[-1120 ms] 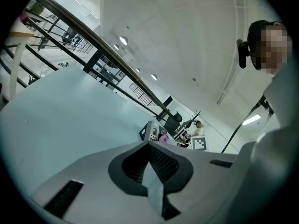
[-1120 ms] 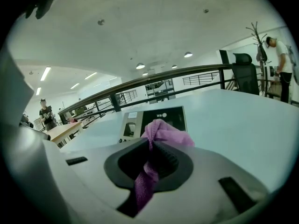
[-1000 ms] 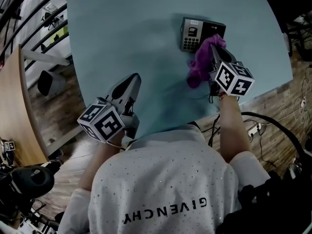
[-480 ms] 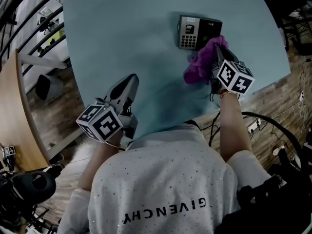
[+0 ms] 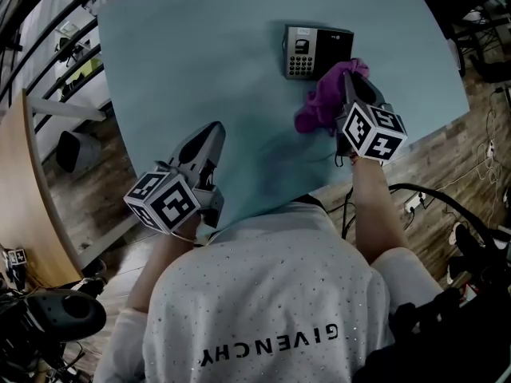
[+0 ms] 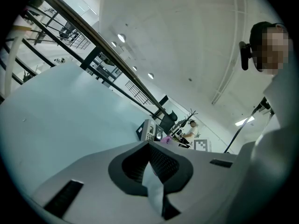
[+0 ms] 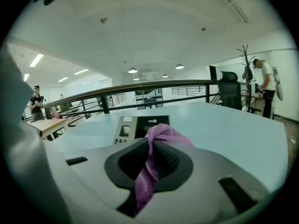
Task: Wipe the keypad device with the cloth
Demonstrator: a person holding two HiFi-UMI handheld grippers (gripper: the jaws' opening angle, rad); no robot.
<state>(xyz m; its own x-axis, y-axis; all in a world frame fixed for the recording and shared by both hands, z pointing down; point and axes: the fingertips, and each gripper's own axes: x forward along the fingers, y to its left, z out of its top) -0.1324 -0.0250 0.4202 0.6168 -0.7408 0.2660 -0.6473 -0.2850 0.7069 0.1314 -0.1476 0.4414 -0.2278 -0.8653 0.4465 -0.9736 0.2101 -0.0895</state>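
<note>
Pale blue desk (image 5: 200,62) carries the scene: over its near edge the left gripper (image 5: 214,132) hangs with its jaws pressed together on nothing. Toward the far edge lies the keypad device (image 5: 311,50). Just beside its near right corner, the right gripper (image 5: 351,82) pinches the purple cloth (image 5: 319,102), whose loose folds droop toward the desk.

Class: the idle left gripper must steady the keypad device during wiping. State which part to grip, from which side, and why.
Probably its left end, coming from the left with jaws spanning near and far edges: the keypad device lies flat, that end is bare, and the cloth held by the right gripper crowds its near right corner.
</note>
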